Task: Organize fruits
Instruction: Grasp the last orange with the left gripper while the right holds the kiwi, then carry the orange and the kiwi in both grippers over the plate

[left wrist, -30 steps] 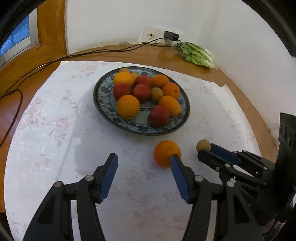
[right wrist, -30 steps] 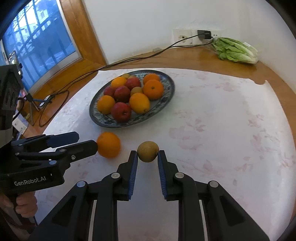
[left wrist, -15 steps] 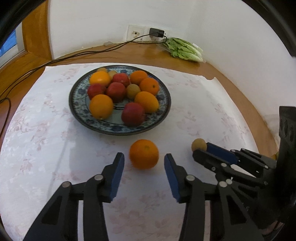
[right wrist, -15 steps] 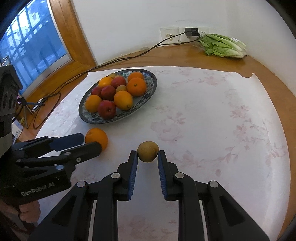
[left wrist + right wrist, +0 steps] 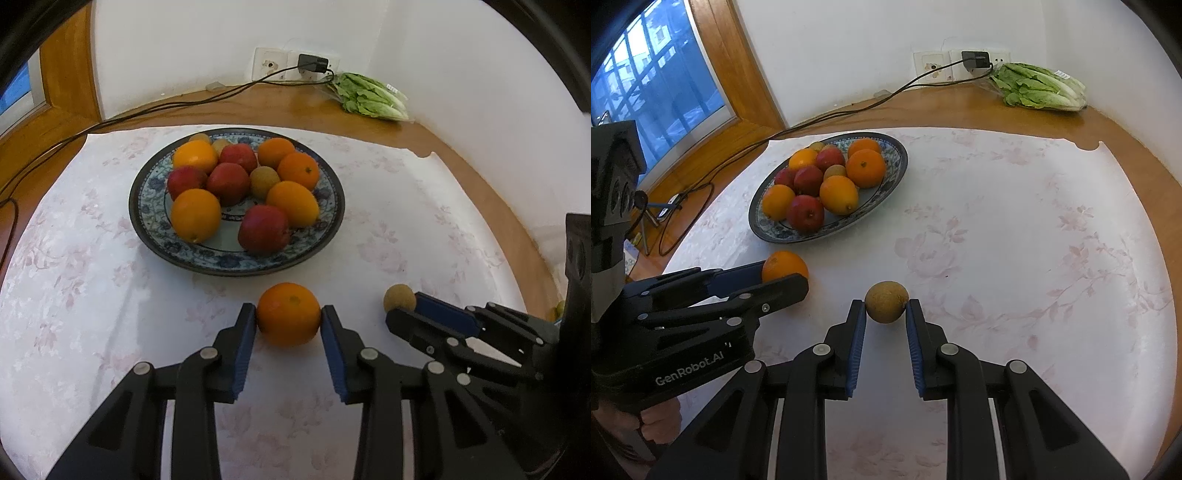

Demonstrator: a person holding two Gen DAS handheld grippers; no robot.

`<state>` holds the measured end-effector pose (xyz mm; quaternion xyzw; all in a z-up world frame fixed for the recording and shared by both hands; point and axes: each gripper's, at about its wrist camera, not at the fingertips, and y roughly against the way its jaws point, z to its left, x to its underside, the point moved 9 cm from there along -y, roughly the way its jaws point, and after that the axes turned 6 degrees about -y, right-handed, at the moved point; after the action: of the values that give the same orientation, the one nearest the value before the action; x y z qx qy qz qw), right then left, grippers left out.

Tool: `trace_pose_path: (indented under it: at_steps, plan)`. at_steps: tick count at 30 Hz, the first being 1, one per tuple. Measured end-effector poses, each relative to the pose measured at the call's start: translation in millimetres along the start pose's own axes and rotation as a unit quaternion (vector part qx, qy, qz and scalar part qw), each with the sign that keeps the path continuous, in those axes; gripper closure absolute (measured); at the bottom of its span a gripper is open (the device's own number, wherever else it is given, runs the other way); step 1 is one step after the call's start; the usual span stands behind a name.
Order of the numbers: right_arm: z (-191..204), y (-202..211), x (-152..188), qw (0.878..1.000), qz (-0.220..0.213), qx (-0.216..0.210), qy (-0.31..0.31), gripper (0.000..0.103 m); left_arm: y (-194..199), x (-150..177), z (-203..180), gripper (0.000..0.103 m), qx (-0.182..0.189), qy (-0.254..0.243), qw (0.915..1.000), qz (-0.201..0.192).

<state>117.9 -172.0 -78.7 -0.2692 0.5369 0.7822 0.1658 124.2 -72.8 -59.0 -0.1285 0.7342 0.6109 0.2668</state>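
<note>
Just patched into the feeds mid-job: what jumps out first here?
A blue-patterned plate heaped with oranges and red apples sits mid-tablecloth. In front of it, the left gripper, jaws just closing, clamps a loose orange; beside it, the right gripper is shut on a small brown fruit.

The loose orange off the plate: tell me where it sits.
In the left wrist view the orange lies on the tablecloth just below the plate, between the left gripper's jaws, left of the kiwi.

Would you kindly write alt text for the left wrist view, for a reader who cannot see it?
The left gripper has just been closing on a loose orange lying on a floral tablecloth. Behind it a blue patterned plate holds oranges, apples and small brown fruits; at right, the right gripper holds one brown fruit.
</note>
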Motion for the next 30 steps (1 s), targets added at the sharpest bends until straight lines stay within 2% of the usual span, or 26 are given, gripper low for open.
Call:
trace_pose_path:
  at_steps: [12, 22, 27, 30]
  plan:
    - [6.0, 1.0, 0.4, 1.0, 0.002, -0.007, 0.002, 0.08, 9.2, -0.1, 4.3, 0.067, 0.008, 0.0, 0.9999, -0.007]
    - [27.7, 8.4, -7.6, 0.999, -0.002, -0.022, 0.023, 0.08, 29.8, -8.1, 23.3, 0.067, -0.001, 0.011, 0.9997, -0.023]
    - [39.5, 12.2, -11.7, 0.999, 0.0, -0.046, 0.023, 0.08, 35.7, -15.5, 33.6, 0.067, -0.007, 0.017, 0.9995, -0.026]
    - [41.9, 13.3, -14.8, 0.999, -0.002, -0.041, 0.03, 0.08, 39.3, -19.1, 38.0, 0.067, -0.009, 0.019, 0.9994, -0.029]
